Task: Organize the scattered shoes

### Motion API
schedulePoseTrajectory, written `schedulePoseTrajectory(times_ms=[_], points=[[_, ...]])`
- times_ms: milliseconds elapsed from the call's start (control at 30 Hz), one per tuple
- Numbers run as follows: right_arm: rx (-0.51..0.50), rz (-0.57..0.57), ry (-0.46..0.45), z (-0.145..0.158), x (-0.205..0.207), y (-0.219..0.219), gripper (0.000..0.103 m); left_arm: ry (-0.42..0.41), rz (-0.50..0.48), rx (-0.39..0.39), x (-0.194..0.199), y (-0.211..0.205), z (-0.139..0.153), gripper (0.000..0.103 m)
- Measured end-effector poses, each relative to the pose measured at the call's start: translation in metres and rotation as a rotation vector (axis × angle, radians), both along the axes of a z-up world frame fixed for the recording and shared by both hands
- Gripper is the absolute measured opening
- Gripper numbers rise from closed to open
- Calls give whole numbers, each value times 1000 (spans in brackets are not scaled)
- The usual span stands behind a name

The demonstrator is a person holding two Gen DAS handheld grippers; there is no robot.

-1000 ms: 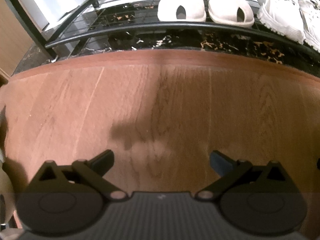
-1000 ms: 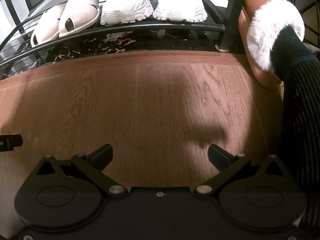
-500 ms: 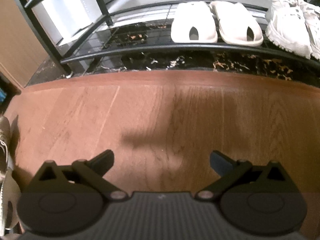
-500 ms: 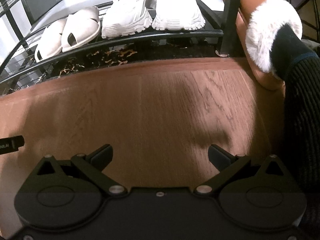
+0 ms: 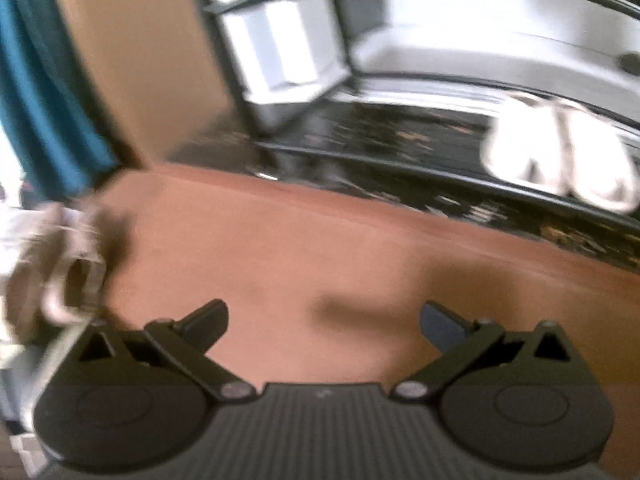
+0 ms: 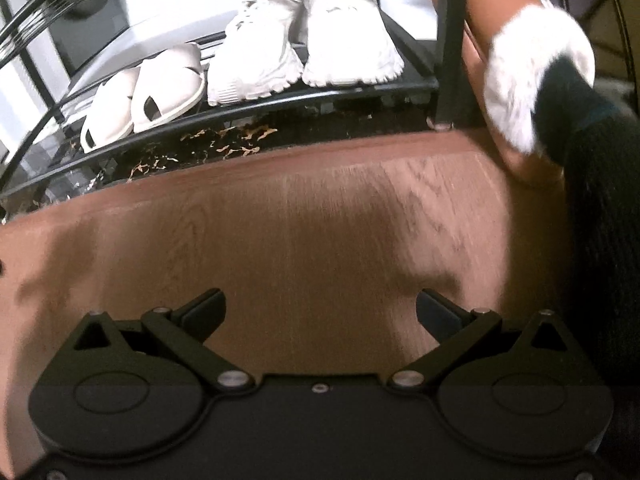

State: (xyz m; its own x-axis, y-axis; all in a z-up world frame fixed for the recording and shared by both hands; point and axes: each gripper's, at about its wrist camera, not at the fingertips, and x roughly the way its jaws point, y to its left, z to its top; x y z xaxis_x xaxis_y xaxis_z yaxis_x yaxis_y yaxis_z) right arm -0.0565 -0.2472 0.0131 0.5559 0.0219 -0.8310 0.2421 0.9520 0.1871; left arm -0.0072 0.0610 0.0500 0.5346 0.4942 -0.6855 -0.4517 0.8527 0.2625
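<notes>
Blur smears the whole left wrist view. Far left there, a pale beige shoe (image 5: 52, 276) lies on the wooden floor (image 5: 320, 256), its laces and shape too streaked to read; behind it stand a teal panel (image 5: 36, 92) and a tan board (image 5: 132, 60). Left gripper (image 5: 323, 317) hangs above bare floor, fingers spread wide, nothing between them; the beige shoe sits just off its left finger (image 5: 208, 318), not touching as far as can be told. Beyond the floor's edge runs a black metal shoe rack (image 5: 400, 164) over dark speckled stone; on its lowest shelf, toward the right, a pair of cream slides (image 5: 560, 160) shows as a bright smear. Right wrist view is sharper. Same rack (image 6: 280, 102) crosses the top, with the cream slides (image 6: 148, 92) at left, lying side by side, and a pair of white chunky sneakers (image 6: 308, 48) just beside them to the right, also side by side on the same shelf. Right gripper (image 6: 320, 312) hovers over wooden floor (image 6: 320, 216), fingers wide apart and holding nothing, well apart from the rack. At far right, past the rack's black upright post (image 6: 452, 40), a tan boot with a white fleece cuff (image 6: 536, 80) is worn over a dark ribbed legging (image 6: 600, 216).
</notes>
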Motion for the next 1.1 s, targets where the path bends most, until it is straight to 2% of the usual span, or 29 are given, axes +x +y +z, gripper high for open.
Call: schedulePoseTrajectory(times_ms=[300, 400, 500, 600, 700, 900, 1000, 1100], points=[[39, -30, 10, -3, -2, -3, 103, -93, 328, -4, -12, 74, 24, 102], [48, -27, 3, -2, -2, -1, 103, -113, 348, -37, -19, 93, 36, 102], [65, 42, -67, 7, -3, 11, 103, -146, 361, -44, -28, 106, 43, 102], [40, 155, -152, 15, -7, 27, 103, -94, 447, 4, -28, 118, 37, 102], [33, 196, -156, 14, -9, 33, 103, -42, 533, 52, -28, 130, 30, 102], [111, 119, -123, 11, -7, 22, 103, 63, 703, 148, -28, 155, 18, 102], [99, 121, -117, 9, -8, 22, 103, 119, 781, 196, -28, 166, 11, 102], [83, 133, -114, 8, -8, 24, 103, 186, 819, 205, -27, 176, 2, 102]])
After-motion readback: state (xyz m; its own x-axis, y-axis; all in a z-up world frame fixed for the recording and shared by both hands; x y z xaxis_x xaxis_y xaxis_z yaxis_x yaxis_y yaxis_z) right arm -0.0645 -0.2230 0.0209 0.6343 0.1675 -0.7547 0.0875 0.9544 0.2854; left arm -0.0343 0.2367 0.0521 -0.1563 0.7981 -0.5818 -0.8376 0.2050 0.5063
